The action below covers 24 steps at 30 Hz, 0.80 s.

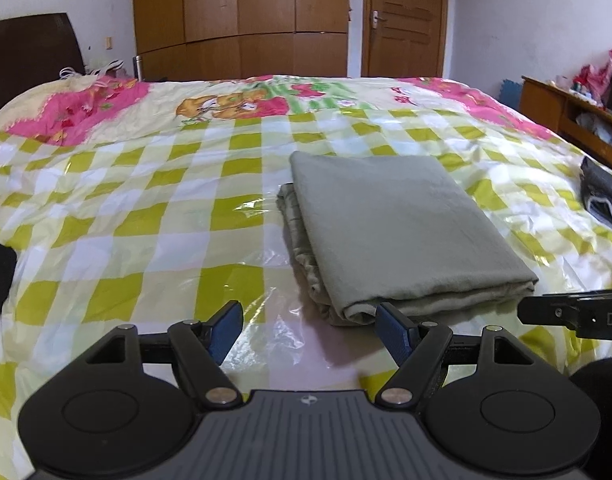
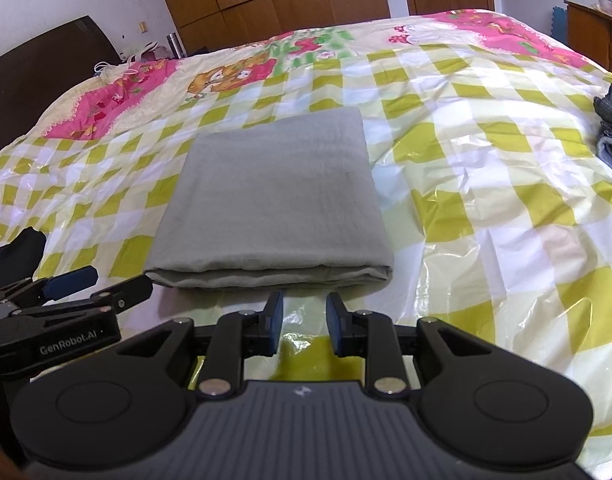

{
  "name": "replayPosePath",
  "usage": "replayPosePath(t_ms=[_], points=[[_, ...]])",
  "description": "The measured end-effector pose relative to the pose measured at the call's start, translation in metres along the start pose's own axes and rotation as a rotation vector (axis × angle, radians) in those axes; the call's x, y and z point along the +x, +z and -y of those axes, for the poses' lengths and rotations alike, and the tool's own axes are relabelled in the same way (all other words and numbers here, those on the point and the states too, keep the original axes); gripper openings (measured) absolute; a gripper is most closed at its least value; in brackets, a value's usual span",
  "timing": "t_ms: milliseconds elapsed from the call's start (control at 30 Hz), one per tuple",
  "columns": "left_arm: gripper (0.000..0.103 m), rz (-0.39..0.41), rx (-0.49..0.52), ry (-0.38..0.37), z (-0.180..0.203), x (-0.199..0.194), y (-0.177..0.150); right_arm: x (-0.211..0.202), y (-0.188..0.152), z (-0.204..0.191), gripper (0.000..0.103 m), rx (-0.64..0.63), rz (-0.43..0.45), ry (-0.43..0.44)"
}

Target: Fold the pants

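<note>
Bedroom, bed (image 1: pixel 118 208) w/ glossy green-and-white check plastic sheet over a pink cartoon cover; both grippers hang low over the near edge.

Nearest: left gripper (image 1: pixel 308 330), fingers spread wide, nothing between them. Its right blue pad (image 1: pixel 392 330) sits just beside the near-left corner of the pants (image 1: pixel 390 216), maybe touching, can't tell. Right gripper (image 2: pixel 304 320) has fingers part-open w/ a narrow gap, holding nothing, aimed straight at the middle of the pants' (image 2: pixel 274 196) near folded edge, just short of it.

Pants: grey-green, already a compact rectangle of several layers, lying mid-bed toward the near edge. Long axis runs away from the grippers toward the far edge; thick fold faces them, loose layer edges show along the left side. Right gripper is squarely centred on the bundle, left one is offset to its left corner, so either reaches the near edge at once.

Judgement: folding looks about done; what's left is prob. a tidy or shift.

Further out: dark folded garment (image 1: pixel 604 196) at the bed's right edge, well apart. Beyond the far edge, wooden wardrobe (image 1: pixel 242 16) and door (image 1: pixel 404 16).
</note>
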<state>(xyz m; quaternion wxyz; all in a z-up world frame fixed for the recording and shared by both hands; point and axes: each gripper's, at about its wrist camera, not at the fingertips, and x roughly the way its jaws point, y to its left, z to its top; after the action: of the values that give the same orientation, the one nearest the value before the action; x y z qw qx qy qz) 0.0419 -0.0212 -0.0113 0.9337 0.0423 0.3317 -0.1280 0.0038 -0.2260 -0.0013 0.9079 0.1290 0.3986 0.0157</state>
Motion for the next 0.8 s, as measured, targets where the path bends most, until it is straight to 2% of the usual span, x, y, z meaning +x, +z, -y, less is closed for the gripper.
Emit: replayPosePath(t_ms=[367, 500, 633, 800], points=[[0.089, -0.024, 0.022, 0.025, 0.008, 0.002, 0.0, 0.005, -0.001, -0.003, 0.025, -0.016, -0.022, 0.01], [0.09, -0.026, 0.013, 0.006, 0.009, 0.002, 0.0, 0.006, -0.002, -0.006, 0.025, -0.031, -0.024, 0.012], [0.095, -0.03, 0.013, 0.023, 0.011, 0.003, 0.001, 0.007, -0.002, -0.006, 0.025, -0.025, -0.024, 0.015], [0.097, -0.03, 0.0, 0.011, 0.012, 0.004, 0.002, 0.007, -0.003, -0.006, 0.025, -0.017, -0.025, 0.018]])
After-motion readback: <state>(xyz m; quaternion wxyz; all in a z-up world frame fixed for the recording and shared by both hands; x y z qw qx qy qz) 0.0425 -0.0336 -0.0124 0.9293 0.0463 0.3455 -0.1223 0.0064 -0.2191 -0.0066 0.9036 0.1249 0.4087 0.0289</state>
